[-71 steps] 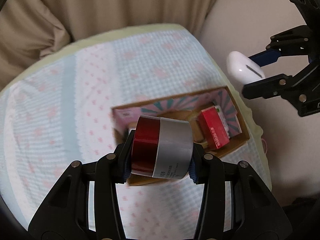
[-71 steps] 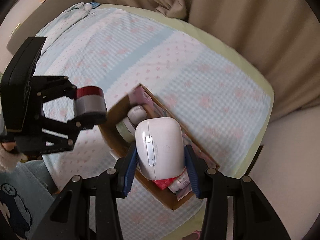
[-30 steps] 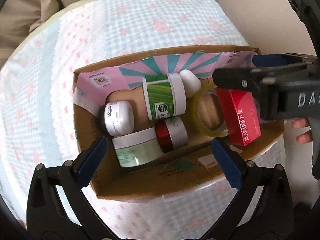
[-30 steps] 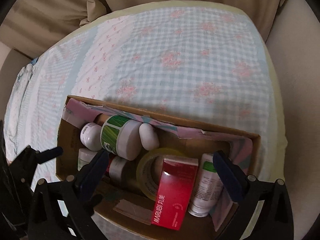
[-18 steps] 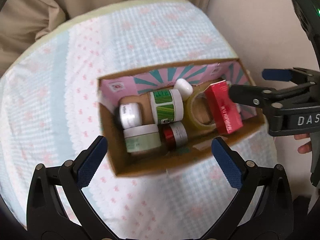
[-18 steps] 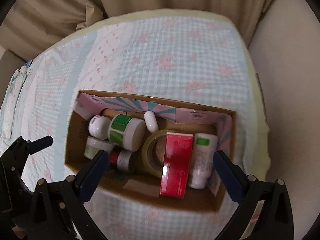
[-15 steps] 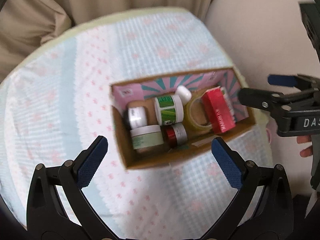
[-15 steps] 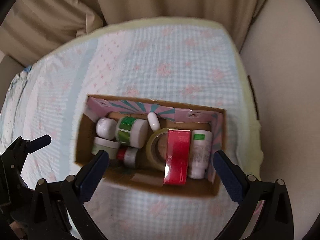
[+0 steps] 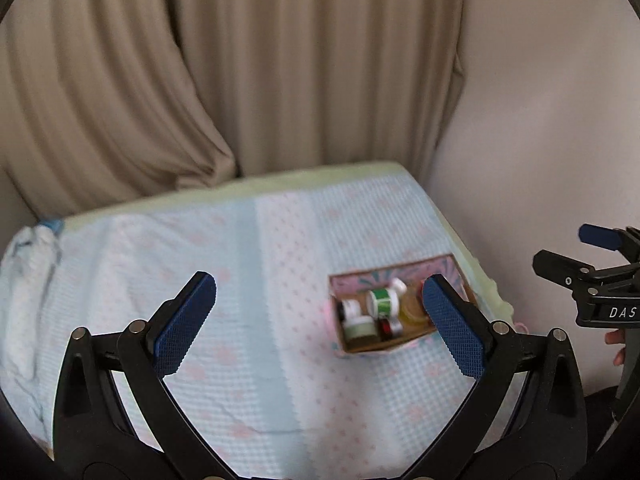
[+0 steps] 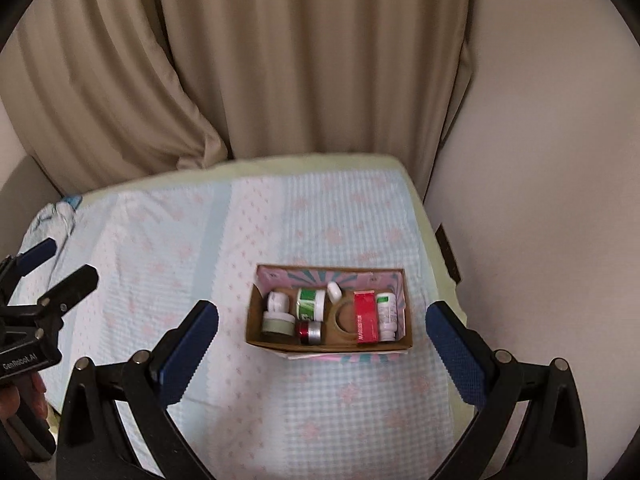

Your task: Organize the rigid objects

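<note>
A cardboard box (image 10: pixel 328 342) with a pink patterned lining sits on the bed near its right edge; it also shows in the left wrist view (image 9: pixel 384 345). Inside lie a red carton (image 10: pixel 366 317), a white bottle (image 10: pixel 387 315), a tape roll (image 10: pixel 340 322), a green-labelled jar (image 10: pixel 310 303), a red and silver jar (image 10: pixel 309 332), a pale green jar (image 10: pixel 277 326), a white jar (image 10: pixel 278 301) and a white earbud case (image 10: pixel 334 291). My left gripper (image 9: pixel 320 326) is open and empty, high above the bed. My right gripper (image 10: pixel 322 344) is open and empty, also held well back from the box.
The bed carries a blue and pink checked cover (image 10: pixel 192 248) over a pale green mattress edge (image 10: pixel 304 162). Beige curtains (image 10: pixel 260 60) hang behind it and a plain wall (image 10: pixel 552 160) stands to the right. Crumpled cloth (image 9: pixel 28 272) lies at the bed's left end.
Both grippers have let their objects go into the box and opened. Both have then pulled up and back, so the box looks much smaller.
</note>
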Demonstrator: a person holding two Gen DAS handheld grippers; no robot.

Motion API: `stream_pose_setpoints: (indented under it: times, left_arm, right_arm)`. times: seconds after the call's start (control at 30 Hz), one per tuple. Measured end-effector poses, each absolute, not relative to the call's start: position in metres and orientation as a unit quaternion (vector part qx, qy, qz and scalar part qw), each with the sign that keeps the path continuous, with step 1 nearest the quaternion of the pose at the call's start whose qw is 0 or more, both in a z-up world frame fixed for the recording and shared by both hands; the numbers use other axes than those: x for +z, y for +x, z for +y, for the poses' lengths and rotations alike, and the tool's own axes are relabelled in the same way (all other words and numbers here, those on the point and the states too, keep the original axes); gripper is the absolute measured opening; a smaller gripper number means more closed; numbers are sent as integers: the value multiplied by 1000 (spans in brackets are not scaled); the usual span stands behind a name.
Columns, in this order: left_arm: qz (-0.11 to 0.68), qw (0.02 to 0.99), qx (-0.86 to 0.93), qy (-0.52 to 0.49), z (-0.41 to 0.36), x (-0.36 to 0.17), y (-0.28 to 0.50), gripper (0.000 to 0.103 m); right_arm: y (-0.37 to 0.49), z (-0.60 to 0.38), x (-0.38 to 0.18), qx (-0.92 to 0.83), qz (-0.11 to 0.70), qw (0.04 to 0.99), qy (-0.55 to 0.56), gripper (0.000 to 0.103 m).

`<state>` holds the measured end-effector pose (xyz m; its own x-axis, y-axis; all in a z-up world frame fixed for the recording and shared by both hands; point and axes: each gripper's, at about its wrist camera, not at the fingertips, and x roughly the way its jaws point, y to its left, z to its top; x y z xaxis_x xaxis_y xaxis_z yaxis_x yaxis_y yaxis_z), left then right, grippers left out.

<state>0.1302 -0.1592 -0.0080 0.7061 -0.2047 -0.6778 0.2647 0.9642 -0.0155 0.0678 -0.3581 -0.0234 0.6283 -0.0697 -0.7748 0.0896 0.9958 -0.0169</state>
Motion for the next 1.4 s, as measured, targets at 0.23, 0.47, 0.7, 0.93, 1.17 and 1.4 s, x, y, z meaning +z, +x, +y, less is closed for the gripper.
stream_pose_setpoints:
  times: [0.23, 0.47, 0.7, 0.93, 1.17, 1.4]
  left_arm:
    - [342, 933, -107, 21, -119, 10, 81, 103]
    - [333, 938, -96, 0, -95, 17, 55, 103]
    - [320, 943, -94, 4, -89, 24, 46, 103]
    - [319, 943, -94, 3, -87, 26, 43, 103]
    - [322, 942, -94, 2, -88, 25, 44, 103]
    - [324, 941, -97, 1, -90, 27, 43, 103]
  right_arm:
    - [22, -326, -2, -50, 392, 919, 4, 103]
    - [5, -311, 0, -45, 379, 924, 10, 103]
    - [-5, -303, 7, -49, 361, 931, 11, 103]
    - [-7, -300, 7, -48, 358, 932, 12, 103]
    - [-10, -299, 8, -50, 355, 934, 13, 103]
    - [-10, -298, 8, -49, 356, 933, 11, 103]
